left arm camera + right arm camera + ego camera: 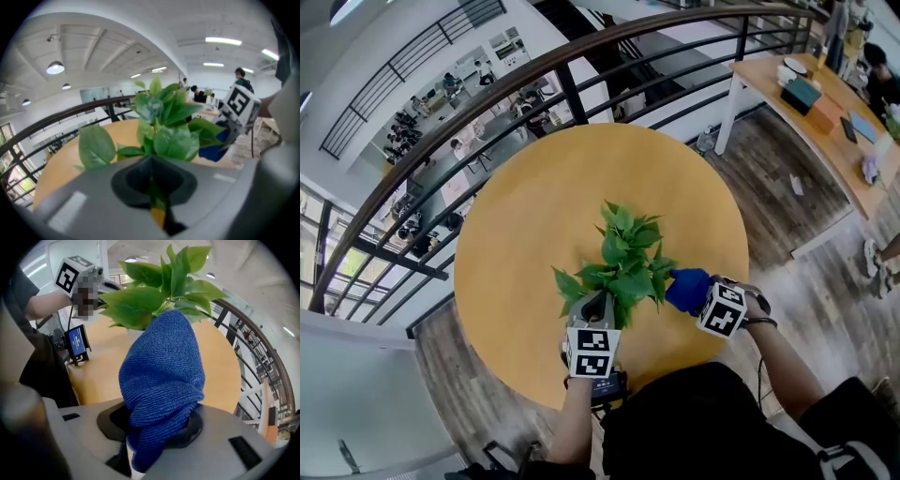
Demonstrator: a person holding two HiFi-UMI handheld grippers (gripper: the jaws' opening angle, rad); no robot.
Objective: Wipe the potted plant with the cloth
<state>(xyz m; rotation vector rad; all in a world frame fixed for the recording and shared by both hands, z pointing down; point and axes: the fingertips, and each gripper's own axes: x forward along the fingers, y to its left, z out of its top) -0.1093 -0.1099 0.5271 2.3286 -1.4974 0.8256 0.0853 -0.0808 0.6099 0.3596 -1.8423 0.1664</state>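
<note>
Potted plant (626, 262) on round table (525, 206), blue cloth (687, 289) at its right leaves (left gripper (599, 302) just below)

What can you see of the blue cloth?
The blue ribbed fabric cloth is bunched into a thick rounded wad. One end is pinched in the shut right claw, and the rest bulges out beyond it. It sits at the right edge of the green leafy potted plant, above the round wooden table. Whether it touches the leaves can't be told.
</note>
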